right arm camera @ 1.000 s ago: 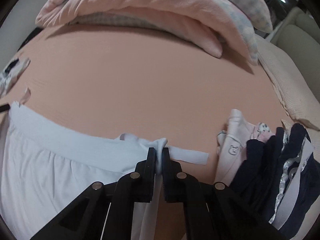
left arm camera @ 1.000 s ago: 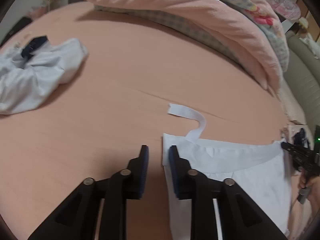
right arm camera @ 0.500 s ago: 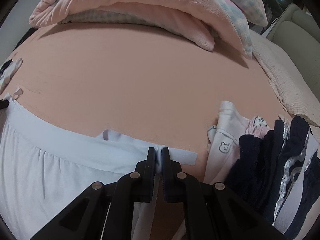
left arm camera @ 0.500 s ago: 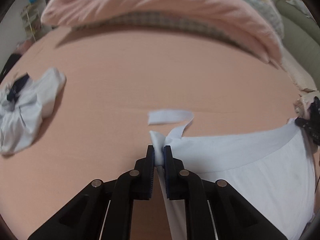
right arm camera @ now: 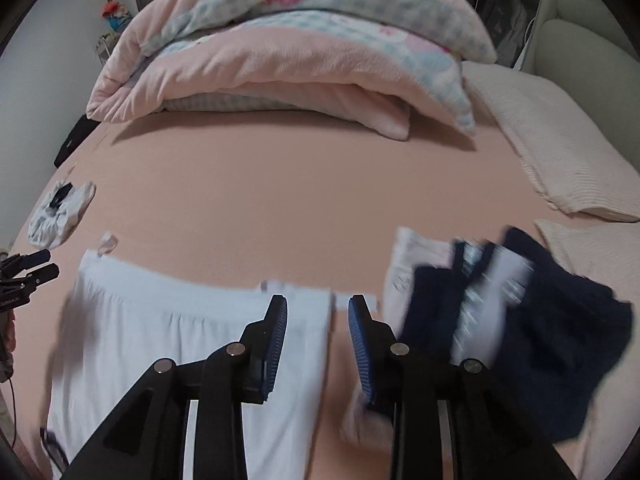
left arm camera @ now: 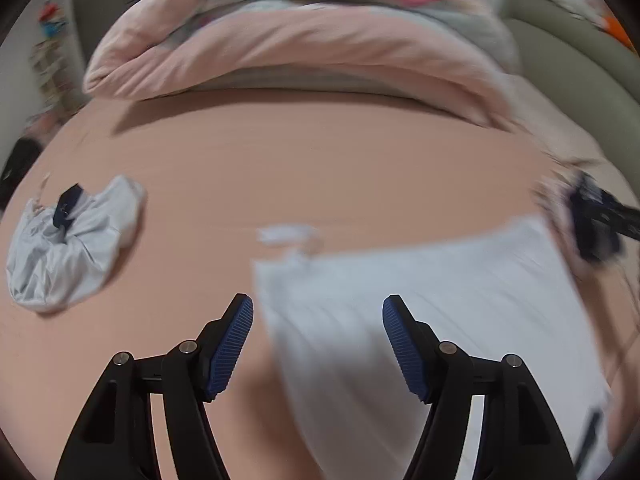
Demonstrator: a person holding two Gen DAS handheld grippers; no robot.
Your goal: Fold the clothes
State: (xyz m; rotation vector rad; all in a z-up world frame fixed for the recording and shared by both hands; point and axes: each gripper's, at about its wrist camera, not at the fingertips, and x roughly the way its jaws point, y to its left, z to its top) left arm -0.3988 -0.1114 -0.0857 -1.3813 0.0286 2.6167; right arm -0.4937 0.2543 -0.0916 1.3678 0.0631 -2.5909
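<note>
Surroundings: folded pink quilt (right arm camera: pixel 280 64) at far end of salmon-pink bed sheet (right arm camera: pixel 280 184); crumpled white-and-navy garment (left arm camera: pixel 72 240) far left; heap of dark navy and pale pink clothes (right arm camera: pixel 520 320) right.
Task item: white pleated skirt with ties (right arm camera: pixel 168 328) flat on sheet, near edge, waistband far side.
Left gripper (left arm camera: pixel 318 320): jaws just opened wide, nothing pinched, skirt corner below.
Right gripper (right arm camera: pixel 318 320): jaws just parted, skirt released.

Left tongs (left arm camera: pixel 318 316) point steeply downward, jaws spread wide after just opening, nothing pressed between the blue ribbed pads (left arm camera: pixel 232 350). Right tongs (right arm camera: pixel 318 312) point downward at a similar angle, jaws parted more narrowly, likewise just opened, with the pads (right arm camera: pixel 276 340) clamping nothing.
</note>
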